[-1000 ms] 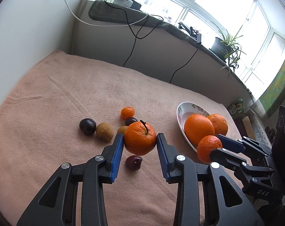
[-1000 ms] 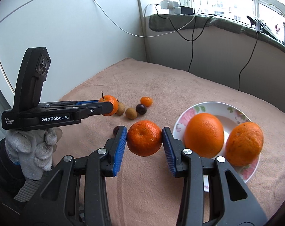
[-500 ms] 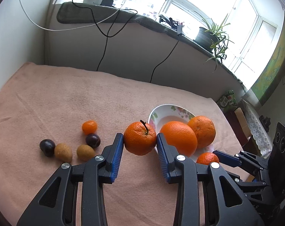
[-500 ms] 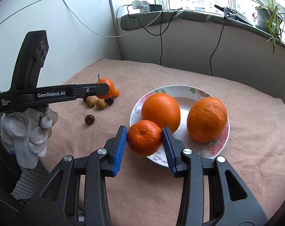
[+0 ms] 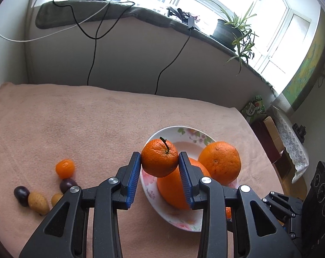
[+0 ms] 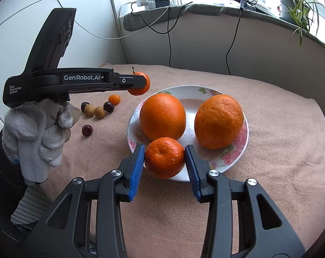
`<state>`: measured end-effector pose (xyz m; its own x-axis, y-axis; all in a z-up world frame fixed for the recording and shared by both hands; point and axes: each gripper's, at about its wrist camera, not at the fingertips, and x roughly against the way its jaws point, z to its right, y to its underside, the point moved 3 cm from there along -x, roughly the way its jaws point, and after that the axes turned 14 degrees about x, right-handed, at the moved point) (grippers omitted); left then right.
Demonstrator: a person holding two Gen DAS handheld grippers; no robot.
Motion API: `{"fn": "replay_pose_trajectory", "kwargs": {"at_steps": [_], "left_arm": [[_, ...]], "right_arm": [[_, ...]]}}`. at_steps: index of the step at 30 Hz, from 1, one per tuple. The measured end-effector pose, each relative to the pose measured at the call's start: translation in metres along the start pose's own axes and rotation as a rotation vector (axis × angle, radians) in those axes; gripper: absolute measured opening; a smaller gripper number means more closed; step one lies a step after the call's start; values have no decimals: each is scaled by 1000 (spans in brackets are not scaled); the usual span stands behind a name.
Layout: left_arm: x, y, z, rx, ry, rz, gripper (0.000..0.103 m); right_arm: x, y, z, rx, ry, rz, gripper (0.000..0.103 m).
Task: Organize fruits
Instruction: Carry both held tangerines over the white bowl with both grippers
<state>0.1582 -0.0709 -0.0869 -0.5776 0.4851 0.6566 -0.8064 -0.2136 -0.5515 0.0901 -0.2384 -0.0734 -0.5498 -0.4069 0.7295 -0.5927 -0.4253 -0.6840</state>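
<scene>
My left gripper point(image 5: 159, 161) is shut on a stemmed mandarin point(image 5: 159, 160), held in the air over the near-left rim of a flowered white plate point(image 5: 190, 134). Two big oranges lie on that plate point(image 6: 244, 139): one on the left point(image 6: 162, 116) and one on the right point(image 6: 219, 121). My right gripper point(image 6: 164, 158) is shut on a second mandarin point(image 6: 164, 157) at the plate's near rim. The left gripper point(image 6: 144, 83), held by a gloved hand point(image 6: 35, 133), appears in the right wrist view with its stemmed mandarin point(image 6: 142, 90) left of the plate.
Small fruits lie on the pink cloth left of the plate: a tiny orange point(image 6: 114, 99), dark plums point(image 6: 108, 106), tan longans point(image 6: 99, 112) and one lone plum point(image 6: 87, 130). Cables hang down the back wall point(image 5: 93, 49). The table edge drops off at the right point(image 5: 267, 150).
Both grippers carried their mandarins rightward from over the cloth to the plate. The left one now hangs over the plate's rim, the right one sits at its near rim.
</scene>
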Motion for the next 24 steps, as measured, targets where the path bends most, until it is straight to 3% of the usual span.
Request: {"fn": "replay_pose_trajectory", "kwargs": {"at_steps": [24], "left_arm": [[-28,1,42,-87,32,-57,35]], "right_arm": [[-7,-4,6,-12,-6,-8,41]]}}
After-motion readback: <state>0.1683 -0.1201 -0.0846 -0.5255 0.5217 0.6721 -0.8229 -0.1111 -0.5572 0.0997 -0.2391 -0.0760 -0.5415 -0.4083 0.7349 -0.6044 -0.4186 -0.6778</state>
